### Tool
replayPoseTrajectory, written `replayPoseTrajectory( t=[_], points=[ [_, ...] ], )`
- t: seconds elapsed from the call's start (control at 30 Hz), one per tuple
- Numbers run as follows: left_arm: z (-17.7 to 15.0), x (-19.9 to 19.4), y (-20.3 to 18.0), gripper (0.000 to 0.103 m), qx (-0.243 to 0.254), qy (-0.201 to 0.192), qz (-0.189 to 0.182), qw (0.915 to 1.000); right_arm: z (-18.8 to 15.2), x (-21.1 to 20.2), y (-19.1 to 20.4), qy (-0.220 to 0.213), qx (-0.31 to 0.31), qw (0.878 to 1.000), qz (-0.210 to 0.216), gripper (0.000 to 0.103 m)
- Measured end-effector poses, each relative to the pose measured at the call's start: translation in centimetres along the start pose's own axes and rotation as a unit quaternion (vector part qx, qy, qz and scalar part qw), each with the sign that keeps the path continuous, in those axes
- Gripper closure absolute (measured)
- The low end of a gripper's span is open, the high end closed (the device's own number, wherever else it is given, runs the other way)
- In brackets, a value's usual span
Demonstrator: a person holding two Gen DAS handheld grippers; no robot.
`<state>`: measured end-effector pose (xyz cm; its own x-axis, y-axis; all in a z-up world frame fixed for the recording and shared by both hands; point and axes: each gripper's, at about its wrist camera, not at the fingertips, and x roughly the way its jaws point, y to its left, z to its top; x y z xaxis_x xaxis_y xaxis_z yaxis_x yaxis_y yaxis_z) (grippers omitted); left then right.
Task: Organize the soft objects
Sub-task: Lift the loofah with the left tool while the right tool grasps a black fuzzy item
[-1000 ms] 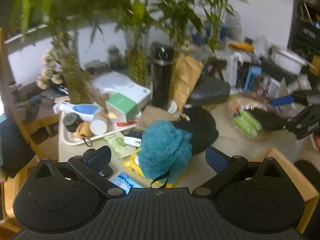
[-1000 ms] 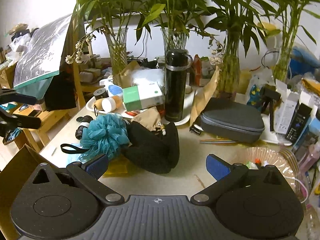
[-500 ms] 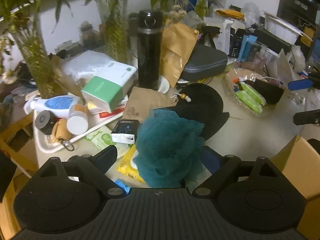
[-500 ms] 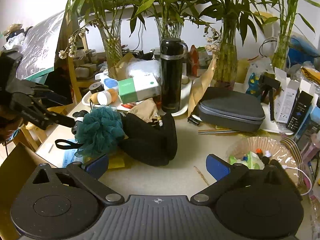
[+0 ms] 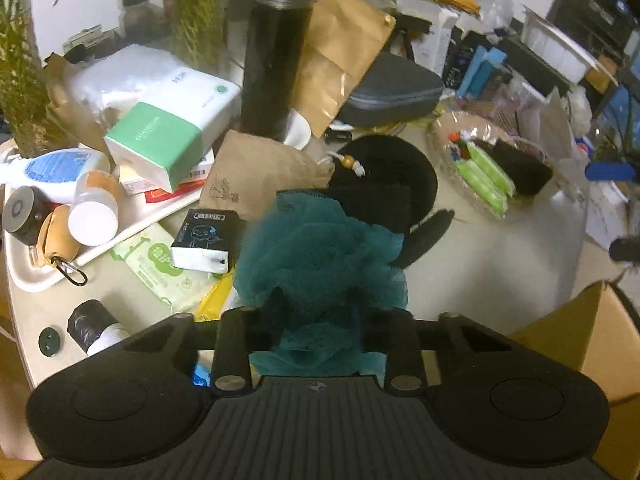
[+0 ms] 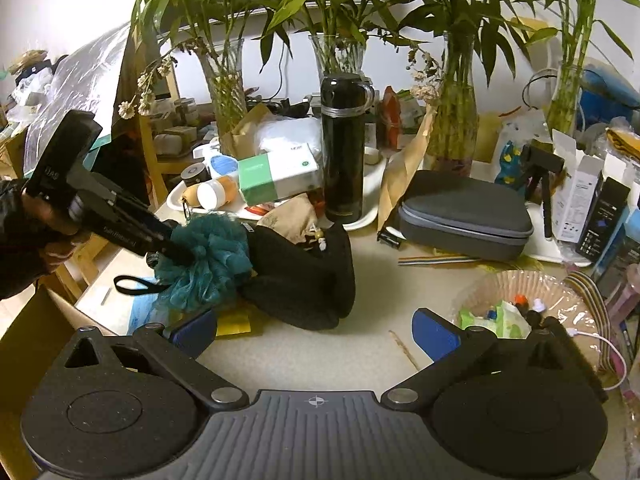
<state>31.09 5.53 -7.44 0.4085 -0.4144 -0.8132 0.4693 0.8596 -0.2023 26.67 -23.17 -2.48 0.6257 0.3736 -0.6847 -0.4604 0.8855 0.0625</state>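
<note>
1. The left hand-held gripper is closing, its jaws bunching the teal mesh bath pouf on the cluttered counter. The mesh should be gathered deeply, clear of the black plush item it touches.
2. The right hand-held gripper is held released over bare counter.
3. The left pads are buried in mesh; contact cannot be confirmed.

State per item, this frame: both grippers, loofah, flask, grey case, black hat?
left gripper: jaws closing, teal loofah between them
right gripper: open, empty
teal loofah: on the table, leaning on the black hat
black hat: slumped on the table, untouched
black flask: upright, lid on
grey case: zipped shut, lying flat
</note>
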Motion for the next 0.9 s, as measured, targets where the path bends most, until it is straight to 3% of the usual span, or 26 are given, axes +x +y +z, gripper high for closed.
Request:
replayPoseTrajectory(
  t=[0.2, 0.57, 0.9],
  points=[
    [-0.1, -2.0, -0.7, 0.094, 0.004, -0.029, 0.011, 0.9995, 0.2, 0.0, 0.3, 0.002, -0.013, 1.0, -0.002, 0.0],
    [-0.9, -7.2, -2.6, 0.096, 0.009, -0.108, 0.048, 0.9929, 0.8, 0.4, 0.5, 0.003, -0.029, 1.0, 0.005, 0.0],
    [-2.1, -12.6, -5.0, 0.096, -0.006, -0.181, 0.114, 0.9769, 2.2, 2.4, 0.2, 0.007, -0.061, 0.998, 0.031, 0.0]
  ],
)
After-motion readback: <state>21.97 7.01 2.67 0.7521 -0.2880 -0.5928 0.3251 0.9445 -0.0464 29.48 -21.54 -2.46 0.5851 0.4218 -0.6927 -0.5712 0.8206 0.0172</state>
